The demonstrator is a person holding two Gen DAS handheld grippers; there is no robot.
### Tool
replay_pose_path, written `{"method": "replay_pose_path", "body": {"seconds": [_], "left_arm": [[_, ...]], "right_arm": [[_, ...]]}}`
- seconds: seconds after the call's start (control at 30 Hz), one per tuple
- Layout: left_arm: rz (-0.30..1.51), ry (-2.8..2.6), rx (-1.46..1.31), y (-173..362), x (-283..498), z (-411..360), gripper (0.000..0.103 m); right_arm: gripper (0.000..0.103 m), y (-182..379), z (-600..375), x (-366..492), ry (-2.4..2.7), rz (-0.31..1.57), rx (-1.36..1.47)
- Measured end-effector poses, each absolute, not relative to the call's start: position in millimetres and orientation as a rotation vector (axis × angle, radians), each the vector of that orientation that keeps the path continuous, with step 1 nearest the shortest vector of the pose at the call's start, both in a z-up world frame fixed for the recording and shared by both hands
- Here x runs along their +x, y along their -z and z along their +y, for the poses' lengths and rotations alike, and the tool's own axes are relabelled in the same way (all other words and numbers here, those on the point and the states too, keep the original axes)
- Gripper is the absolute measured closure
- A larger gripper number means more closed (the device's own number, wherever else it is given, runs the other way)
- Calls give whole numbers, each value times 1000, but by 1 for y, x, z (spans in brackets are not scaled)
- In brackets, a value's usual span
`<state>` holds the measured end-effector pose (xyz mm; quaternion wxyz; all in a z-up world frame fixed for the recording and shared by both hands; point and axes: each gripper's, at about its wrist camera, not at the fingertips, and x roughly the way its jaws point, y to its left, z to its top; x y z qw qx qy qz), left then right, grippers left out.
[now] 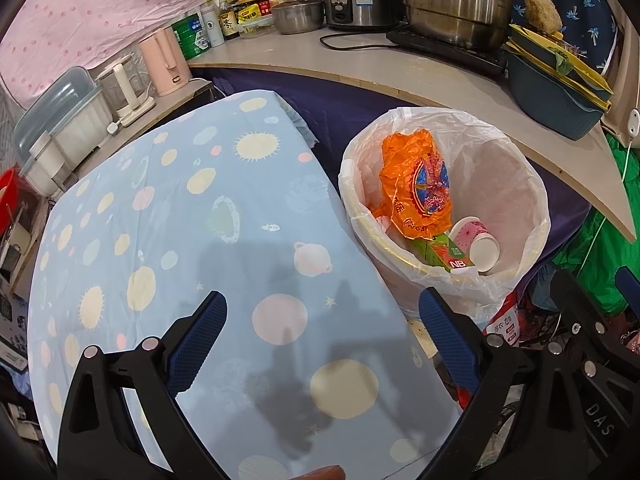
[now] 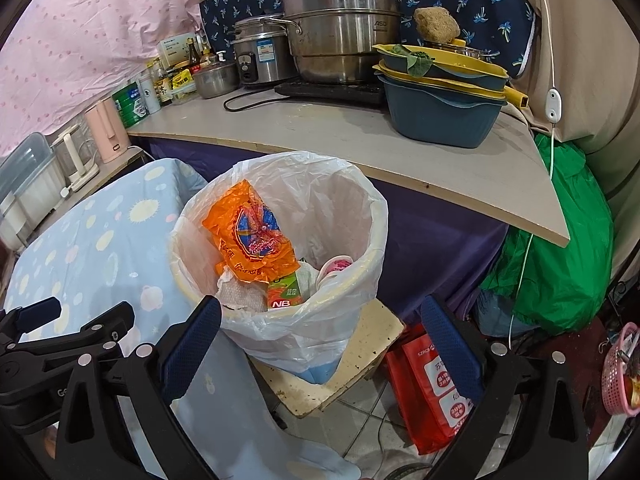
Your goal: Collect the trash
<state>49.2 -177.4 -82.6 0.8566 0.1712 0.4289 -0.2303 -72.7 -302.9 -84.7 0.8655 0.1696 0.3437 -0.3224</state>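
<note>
Trash bin [image 2: 280,264] stands between blue-clothed table [image 2: 100,232] and counter [image 2: 360,140].

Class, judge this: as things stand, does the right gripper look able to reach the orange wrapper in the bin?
Probably yes. The right gripper is open and empty just above the bin's open rim, and the orange wrapper lies on top of the other trash, uncovered.

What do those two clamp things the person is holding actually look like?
Both the left gripper and the right gripper are matte black plastic frames with round silver rivets. Each carries two long fingers faced with dimpled dark-blue pads. White letters "DAS" mark the right one. No cables or sleeves show.
</note>
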Motion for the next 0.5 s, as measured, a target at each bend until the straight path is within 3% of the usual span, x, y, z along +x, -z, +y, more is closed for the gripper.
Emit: {"method": "replay_pose_path", "body": {"seconds": [0.5], "left_arm": [[912, 492, 362, 83, 46, -180, 11]], "right_arm": [[6, 83, -303, -75, 680, 723, 356]]}}
